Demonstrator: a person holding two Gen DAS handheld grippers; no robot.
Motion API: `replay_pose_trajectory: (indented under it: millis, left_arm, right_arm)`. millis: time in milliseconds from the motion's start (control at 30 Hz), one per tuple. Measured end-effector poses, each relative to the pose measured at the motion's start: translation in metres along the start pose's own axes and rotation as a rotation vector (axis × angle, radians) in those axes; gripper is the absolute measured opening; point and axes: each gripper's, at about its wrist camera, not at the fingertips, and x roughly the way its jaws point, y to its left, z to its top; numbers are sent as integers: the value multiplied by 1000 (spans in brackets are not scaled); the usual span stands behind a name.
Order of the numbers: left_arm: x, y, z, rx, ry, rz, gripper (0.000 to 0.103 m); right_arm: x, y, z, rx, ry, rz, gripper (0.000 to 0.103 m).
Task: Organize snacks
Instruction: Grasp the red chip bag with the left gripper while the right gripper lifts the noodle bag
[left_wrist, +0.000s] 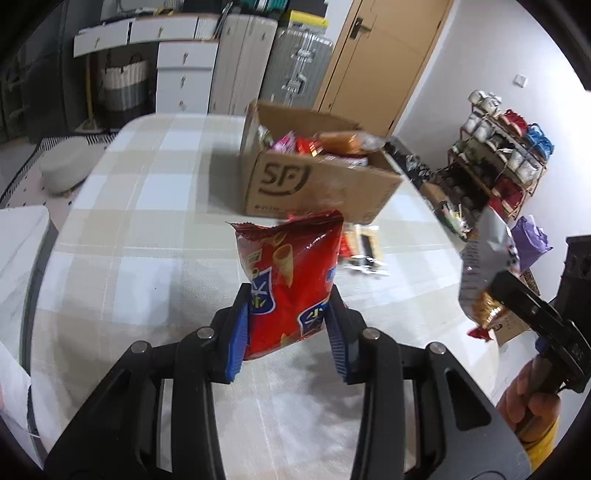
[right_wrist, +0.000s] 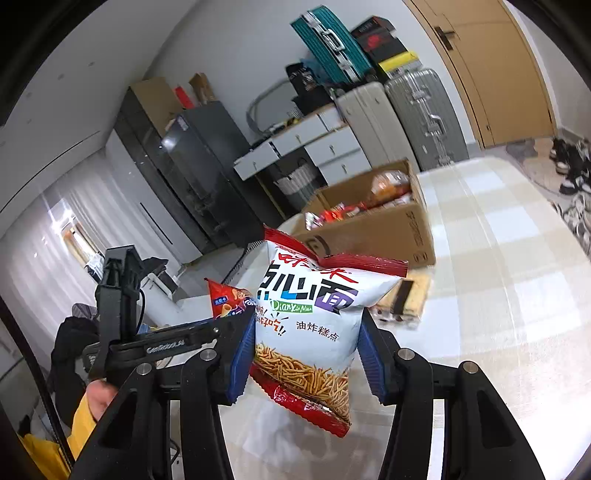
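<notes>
Two snack bags are lifted above the table (left_wrist: 140, 221): the left hand-held gripper (left_wrist: 290, 317) clamps a red cone-snack bag (left_wrist: 291, 273), the right hand-held gripper (right_wrist: 306, 347) grips a white noodle-snack bag (right_wrist: 314, 325). Beyond both sits the cardboard box (left_wrist: 317, 192).

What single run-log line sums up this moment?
left gripper: shut on red bag | right gripper: shut on white bag | both bags off table | box: holds snacks
</notes>
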Motion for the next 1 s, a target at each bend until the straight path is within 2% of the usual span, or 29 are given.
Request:
replay_pose_trajectory:
  millis: [267,567,1000]
  left_arm:
    - [-62,-19,-13,27,-107,4,35]
    - [-115,-28,-35,42,-176,-30,35]
    - [-127,-29,-48,46,-158,-44,35]
  right_arm:
    - [-31,28,7,-40,-47,19,52]
    - [-54,49,6,-53,-75,32,52]
    - [-49,55,1,-58,-58,24,52]
